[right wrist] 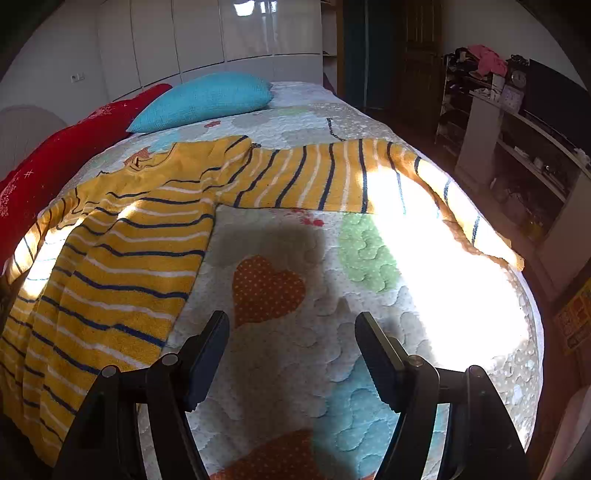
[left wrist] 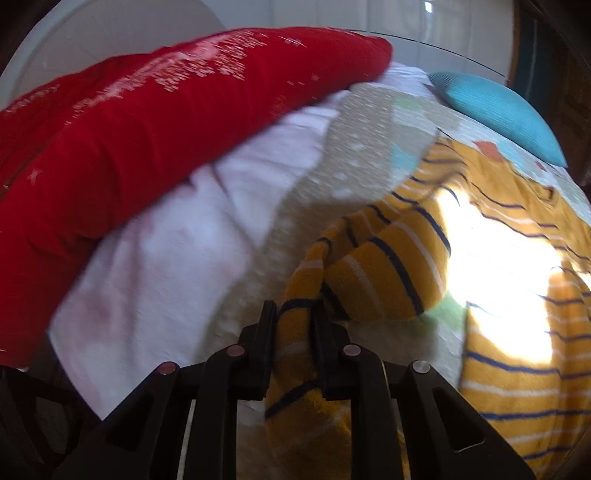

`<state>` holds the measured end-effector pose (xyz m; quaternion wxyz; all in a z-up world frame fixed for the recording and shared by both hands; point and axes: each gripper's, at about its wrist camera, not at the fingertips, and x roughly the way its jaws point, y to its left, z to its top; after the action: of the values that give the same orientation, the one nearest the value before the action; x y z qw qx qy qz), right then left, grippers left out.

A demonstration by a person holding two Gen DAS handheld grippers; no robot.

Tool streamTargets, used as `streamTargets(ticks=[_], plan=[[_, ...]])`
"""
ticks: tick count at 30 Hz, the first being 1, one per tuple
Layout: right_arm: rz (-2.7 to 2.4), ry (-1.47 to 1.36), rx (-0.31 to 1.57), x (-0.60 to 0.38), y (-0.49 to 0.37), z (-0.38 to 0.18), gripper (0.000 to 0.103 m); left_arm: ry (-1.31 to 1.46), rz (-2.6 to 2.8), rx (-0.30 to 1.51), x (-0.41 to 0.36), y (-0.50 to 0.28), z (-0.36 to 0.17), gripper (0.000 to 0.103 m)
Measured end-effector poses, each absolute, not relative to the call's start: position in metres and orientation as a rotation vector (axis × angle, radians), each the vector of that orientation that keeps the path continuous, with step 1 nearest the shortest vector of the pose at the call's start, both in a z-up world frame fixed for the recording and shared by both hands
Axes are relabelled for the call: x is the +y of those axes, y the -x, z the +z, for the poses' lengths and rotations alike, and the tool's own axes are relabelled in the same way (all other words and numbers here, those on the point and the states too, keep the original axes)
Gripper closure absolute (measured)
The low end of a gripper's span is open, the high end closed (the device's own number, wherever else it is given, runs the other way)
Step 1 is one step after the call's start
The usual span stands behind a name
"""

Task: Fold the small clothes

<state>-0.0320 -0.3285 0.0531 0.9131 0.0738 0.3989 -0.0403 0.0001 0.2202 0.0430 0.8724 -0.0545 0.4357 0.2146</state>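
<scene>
Yellow knit sweater (right wrist: 122, 266) w/ navy + white stripes lies spread on the quilted bedspread (right wrist: 295, 354), body at approx 9 o'clock in the right wrist view. Body's long axis runs from hem at 8 o'clock up to neckline at approx 10–11 o'clock, collar pointing toward the pillows. One sleeve (right wrist: 317, 177) is stretched straight out, long axis crosswise from 11 to 2 o'clock, then bends; cuff end trails to 3 o'clock near the bed edge, partly washed out by a sun patch.

Right gripper (right wrist: 291, 328): jaws spread wide, nothing between them, above bare bedspread w/ orange heart patch, just beside the sweater's side edge, not touching as far as visible.

Left gripper (left wrist: 293, 314): jaws narrow, pinched onto a bunched fold of the same sweater's other sleeve (left wrist: 373, 273), cloth passing between the fingers at 6 o'clock in the left wrist view. Sleeve rises from the jaws toward 1–2 o'clock and joins the body at 3–4 o'clock. Left view is motion-blurred; cannot tell exactly which part of the sleeve is gripped.

Red pillow (left wrist: 147, 129) w/ white print at 9–11 o'clock in the left view, a white cloth (left wrist: 166, 251) under it. Blue pillow (right wrist: 207, 99) at 11–12 o'clock in the right view, beside the red one, both at the bed's far end. White wardrobe (right wrist: 221, 33) behind; shelves (right wrist: 517, 147) w/ clutter at 2–3 o'clock.
</scene>
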Motion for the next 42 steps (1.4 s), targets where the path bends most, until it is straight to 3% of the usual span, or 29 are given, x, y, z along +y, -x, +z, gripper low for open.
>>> streamTargets(ticks=[5, 7, 8, 9, 18, 20, 21, 22, 23, 26, 37, 40, 41, 42], plan=[[0.063, -0.279, 0.837, -0.317, 0.046, 0.049, 0.028, 0.284, 0.436, 0.842, 0.256, 0.029, 0.074, 0.085], [0.157, -0.365, 0.849, -0.310, 0.055, 0.042, 0.028, 0.332, 0.348, 0.829, 0.245, 0.053, 0.081, 0.073], [0.195, -0.402, 0.857, -0.308, 0.059, 0.038, 0.028, 0.359, 0.295, 0.830, 0.236, 0.063, 0.081, 0.058], [0.221, -0.425, 0.861, -0.305, 0.064, 0.034, 0.028, 0.387, 0.234, 0.825, 0.225, 0.075, 0.080, 0.051], [0.339, -0.380, 0.828, -0.250, 0.103, 0.021, 0.027, 0.357, -0.105, 0.956, 0.108, 0.101, 0.025, 0.044], [0.337, -0.335, 0.816, -0.233, 0.105, 0.022, 0.037, 0.296, -0.063, 0.930, 0.095, 0.100, 0.023, 0.044], [0.357, -0.335, 0.816, -0.228, 0.103, 0.023, 0.066, 0.273, -0.048, 0.935, 0.091, 0.097, 0.023, 0.047], [0.388, -0.347, 0.833, -0.224, 0.099, 0.023, 0.081, 0.260, -0.032, 0.948, 0.089, 0.094, 0.024, 0.058], [0.405, -0.360, 0.843, -0.222, 0.095, 0.023, 0.084, 0.258, -0.018, 0.970, 0.090, 0.089, 0.025, 0.097], [0.453, -0.460, 0.853, -0.237, 0.090, 0.027, 0.092, 0.319, -0.031, 0.996, 0.098, 0.091, 0.035, 0.095], [0.387, -0.468, 0.925, -0.311, 0.157, 0.027, 0.093, 0.322, -0.010, 1.023, 0.102, 0.149, 0.039, 0.093], [0.266, -0.512, 0.871, -0.342, 0.150, 0.031, 0.089, 0.285, 0.000, 0.961, 0.102, 0.151, 0.054, 0.082], [0.204, -0.523, 0.847, -0.356, 0.146, 0.033, 0.086, 0.269, 0.005, 0.931, 0.101, 0.151, 0.061, 0.068], [0.131, -0.518, 0.820, -0.370, 0.140, 0.036, 0.074, 0.254, 0.010, 0.901, 0.100, 0.149, 0.069, 0.050]])
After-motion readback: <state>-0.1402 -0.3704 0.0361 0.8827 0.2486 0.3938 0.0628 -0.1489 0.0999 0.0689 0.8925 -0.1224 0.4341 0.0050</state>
